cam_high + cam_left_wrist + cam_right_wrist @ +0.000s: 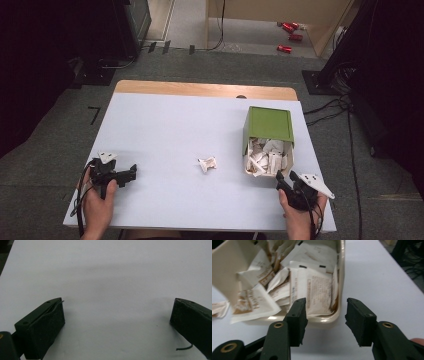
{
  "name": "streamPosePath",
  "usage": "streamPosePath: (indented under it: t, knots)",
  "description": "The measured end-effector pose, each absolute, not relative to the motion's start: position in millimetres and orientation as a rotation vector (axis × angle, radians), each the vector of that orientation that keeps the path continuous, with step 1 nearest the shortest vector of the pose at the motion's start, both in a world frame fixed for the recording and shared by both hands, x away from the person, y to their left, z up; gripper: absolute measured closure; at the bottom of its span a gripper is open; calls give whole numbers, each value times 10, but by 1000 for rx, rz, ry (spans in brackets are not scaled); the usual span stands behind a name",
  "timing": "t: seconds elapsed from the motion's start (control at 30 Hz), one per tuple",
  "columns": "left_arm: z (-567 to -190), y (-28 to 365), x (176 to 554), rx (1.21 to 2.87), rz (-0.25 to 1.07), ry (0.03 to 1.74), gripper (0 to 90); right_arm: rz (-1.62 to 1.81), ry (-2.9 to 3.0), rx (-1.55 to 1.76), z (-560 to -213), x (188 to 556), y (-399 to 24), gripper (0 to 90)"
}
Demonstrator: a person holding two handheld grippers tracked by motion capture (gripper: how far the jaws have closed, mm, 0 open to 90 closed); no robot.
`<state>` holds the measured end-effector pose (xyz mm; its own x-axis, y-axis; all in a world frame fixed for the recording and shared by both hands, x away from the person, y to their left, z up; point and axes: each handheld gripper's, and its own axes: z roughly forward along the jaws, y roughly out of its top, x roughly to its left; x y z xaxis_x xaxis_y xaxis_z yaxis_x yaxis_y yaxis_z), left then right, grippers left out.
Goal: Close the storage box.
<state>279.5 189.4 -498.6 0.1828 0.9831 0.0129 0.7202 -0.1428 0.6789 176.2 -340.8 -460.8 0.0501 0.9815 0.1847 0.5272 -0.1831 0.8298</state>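
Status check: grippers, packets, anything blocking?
Left gripper open, idle. Right gripper open at box of packets. One packet loose mid-table, unobstructed.

1 box [268, 124]; 1 loose packet [207, 163]

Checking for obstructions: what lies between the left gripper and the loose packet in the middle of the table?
Nothing. In the high view, the table is bare between the left gripper and the crumpled packet.

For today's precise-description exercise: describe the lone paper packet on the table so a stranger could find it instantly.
Start at the white table and find the green-lidded box of packets near its right side. Just left of the box lies the packet: small, white, crumpled, and alone on the bare surface, while all the others are heaped inside the box.
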Motion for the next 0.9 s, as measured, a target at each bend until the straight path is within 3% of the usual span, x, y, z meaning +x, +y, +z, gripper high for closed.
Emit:
streamPosePath:
  t: [0.27,0.9]
  knots:
    - [-4986,1894,2795,1927,639,1594,0,1026,1606,1761,-4683,1647,-3331,409]
    - [-4986,1893,2796,1927,639,1594,0,908,1616,1805,-4839,1834,-3211,431]
